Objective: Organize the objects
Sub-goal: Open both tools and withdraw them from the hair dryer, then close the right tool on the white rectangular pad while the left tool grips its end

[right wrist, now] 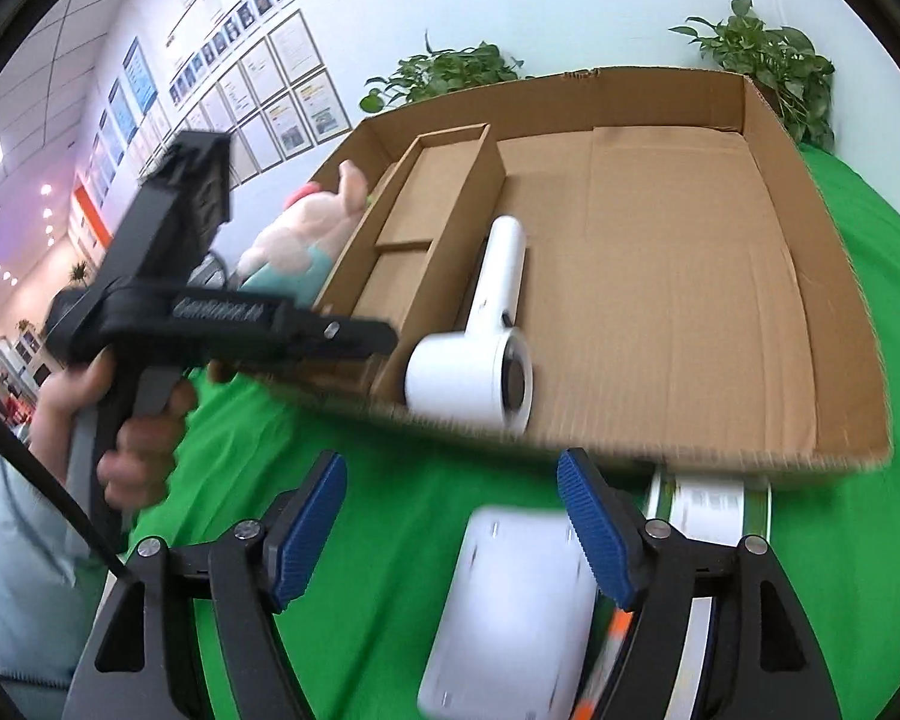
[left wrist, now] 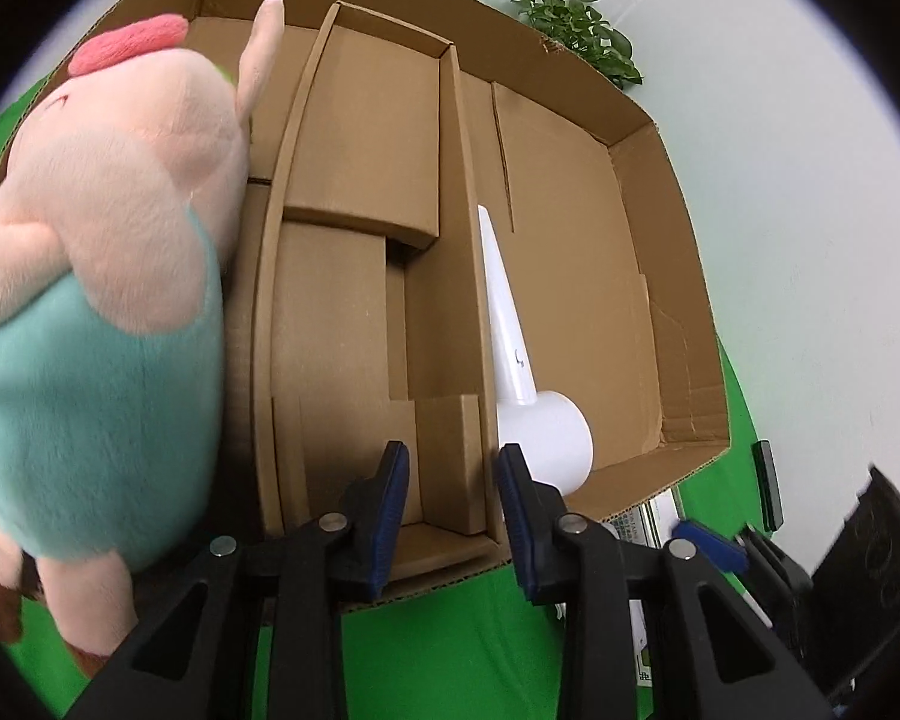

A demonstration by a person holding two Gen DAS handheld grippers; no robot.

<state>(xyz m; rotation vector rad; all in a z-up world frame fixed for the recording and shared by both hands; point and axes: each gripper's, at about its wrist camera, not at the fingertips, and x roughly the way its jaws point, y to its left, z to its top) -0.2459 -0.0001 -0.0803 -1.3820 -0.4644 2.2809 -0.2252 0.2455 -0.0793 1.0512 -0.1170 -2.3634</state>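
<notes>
A white hair dryer (right wrist: 486, 354) is lying inside the cardboard box (right wrist: 834, 312) beside its divider, a plush pig (left wrist: 96, 276) is sitting at the box's left side, the left claw (left wrist: 453, 516) is hanging narrowly open and empty over the near wall, and the right claw (right wrist: 453, 531) is gaping empty above a white case (right wrist: 510, 618) in front of the box.
</notes>
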